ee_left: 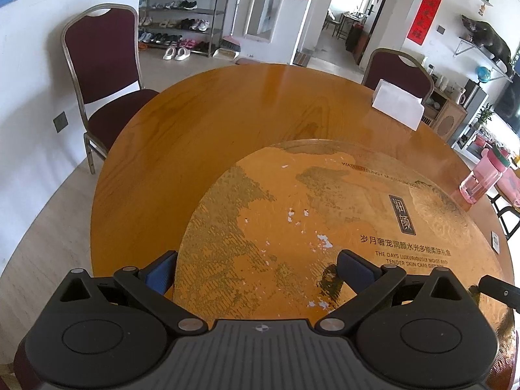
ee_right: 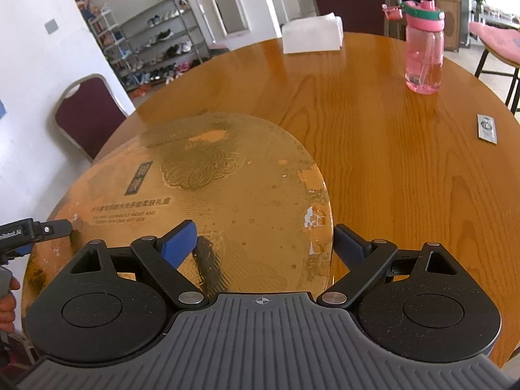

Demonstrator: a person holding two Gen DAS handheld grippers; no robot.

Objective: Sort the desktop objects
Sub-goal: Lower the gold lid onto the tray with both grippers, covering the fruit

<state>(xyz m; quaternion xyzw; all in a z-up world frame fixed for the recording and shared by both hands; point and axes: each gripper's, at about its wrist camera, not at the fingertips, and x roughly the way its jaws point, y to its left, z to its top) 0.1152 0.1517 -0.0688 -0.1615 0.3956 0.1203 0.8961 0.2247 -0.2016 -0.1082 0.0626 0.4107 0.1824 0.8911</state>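
Between both pairs of wide-spread tongs, left gripper (ee_left: 256, 268) and right gripper (ee_right: 265, 240), nothing's held; below lies the round worn golden gift-box lid (ee_left: 325, 214), printed "SKIN CARE GIFT BOX", on the glossy wooden round table (ee_right: 373, 130). Further off stands a translucent pink plastic bottle (ee_right: 424, 55).

Round gold gift box lid (ee_left: 292, 214) under my claws: a dark vertical plaque with two Chinese characters, 润颜. Below it a line of Chinese print, 岁月奢宠润颜水光多能柔肤礼盒, then English, "THE DAYS LUXURIOUSLY MOIST AND TENDER SKIN CARE GIFT BOX" (last word clearer in the right wrist view). A faint arc of capitals along the far rim starts "WATER"; the rest I can't make out.

Red couplet banners (ee_left: 429, 5) by the doorway carry dark characters, too blurred to read.

My left gripper's body (ee_right: 19, 229), seen from the right wrist, shows "...nRobot.AI", cut at the frame edge.
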